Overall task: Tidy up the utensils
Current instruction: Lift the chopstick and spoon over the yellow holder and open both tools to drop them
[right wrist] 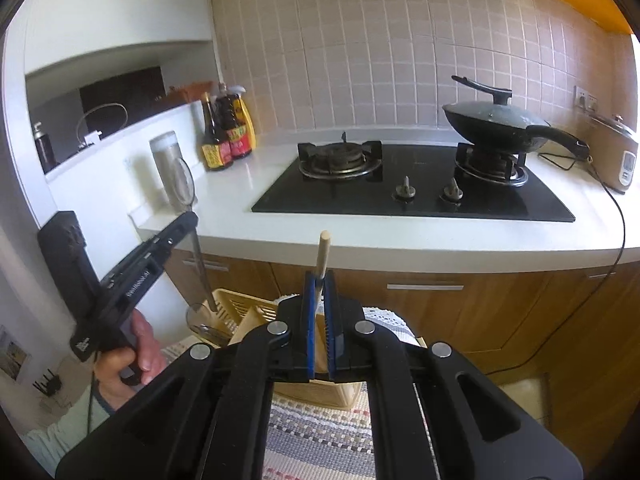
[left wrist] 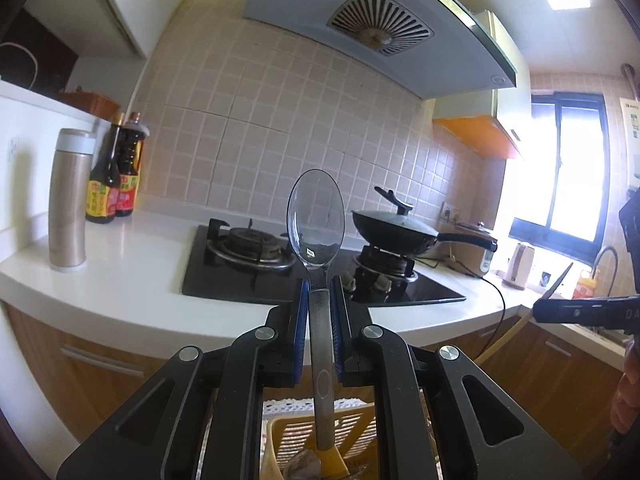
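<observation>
A tiled kitchen wall [right wrist: 380, 40] rises beyond both claws, with a white countertop [right wrist: 400, 236] ahead carrying a black gas hob [right wrist: 420, 196]. A lidded wok [right wrist: 492, 124] sits on the burner ahead-right of the right gripper [right wrist: 320, 284]. Below both claws stands a yellow slotted basket [left wrist: 296, 436] on a woven mat [right wrist: 320, 432]. The left gripper [left wrist: 320, 296] is clamped on an upright spoon [left wrist: 316, 216]; the right one pinches a wooden chopstick [right wrist: 322, 256].
</observation>
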Tool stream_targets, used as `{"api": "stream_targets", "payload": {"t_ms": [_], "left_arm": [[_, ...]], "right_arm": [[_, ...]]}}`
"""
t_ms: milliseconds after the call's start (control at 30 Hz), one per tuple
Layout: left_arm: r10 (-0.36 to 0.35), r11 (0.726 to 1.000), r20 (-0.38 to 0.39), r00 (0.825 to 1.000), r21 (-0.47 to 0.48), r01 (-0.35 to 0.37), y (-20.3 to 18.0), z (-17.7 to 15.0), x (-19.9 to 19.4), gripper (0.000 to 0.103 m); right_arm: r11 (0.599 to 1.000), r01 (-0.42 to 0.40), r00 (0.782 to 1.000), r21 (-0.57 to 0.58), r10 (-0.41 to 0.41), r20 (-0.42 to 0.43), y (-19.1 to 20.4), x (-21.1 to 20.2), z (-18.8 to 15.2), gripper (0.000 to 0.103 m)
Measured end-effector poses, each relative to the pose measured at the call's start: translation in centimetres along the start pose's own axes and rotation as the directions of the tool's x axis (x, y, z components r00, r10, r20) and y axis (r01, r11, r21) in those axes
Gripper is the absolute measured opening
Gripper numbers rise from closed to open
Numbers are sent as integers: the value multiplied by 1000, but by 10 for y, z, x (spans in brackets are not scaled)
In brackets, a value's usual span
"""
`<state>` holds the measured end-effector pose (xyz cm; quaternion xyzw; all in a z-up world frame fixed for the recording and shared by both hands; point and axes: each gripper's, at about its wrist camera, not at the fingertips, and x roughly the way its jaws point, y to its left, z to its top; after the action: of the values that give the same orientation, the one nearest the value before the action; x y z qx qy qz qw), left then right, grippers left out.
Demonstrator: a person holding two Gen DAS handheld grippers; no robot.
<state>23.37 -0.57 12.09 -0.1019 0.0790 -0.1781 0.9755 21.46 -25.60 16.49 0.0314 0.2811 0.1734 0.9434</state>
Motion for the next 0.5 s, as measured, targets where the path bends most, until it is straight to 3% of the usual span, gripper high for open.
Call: {"api": "stream_targets", "payload": {"t_ms": [233, 500], "left_arm": [[12, 1000, 0, 1000, 17, -12, -3, -3, 5, 9], [56, 998, -9, 998, 25, -55, 3, -19, 9, 10]], "right_arm": [[998, 50, 998, -44, -49, 41, 9, -20, 3, 3], [995, 77, 997, -59, -76, 9, 8, 7, -4, 3]]}}
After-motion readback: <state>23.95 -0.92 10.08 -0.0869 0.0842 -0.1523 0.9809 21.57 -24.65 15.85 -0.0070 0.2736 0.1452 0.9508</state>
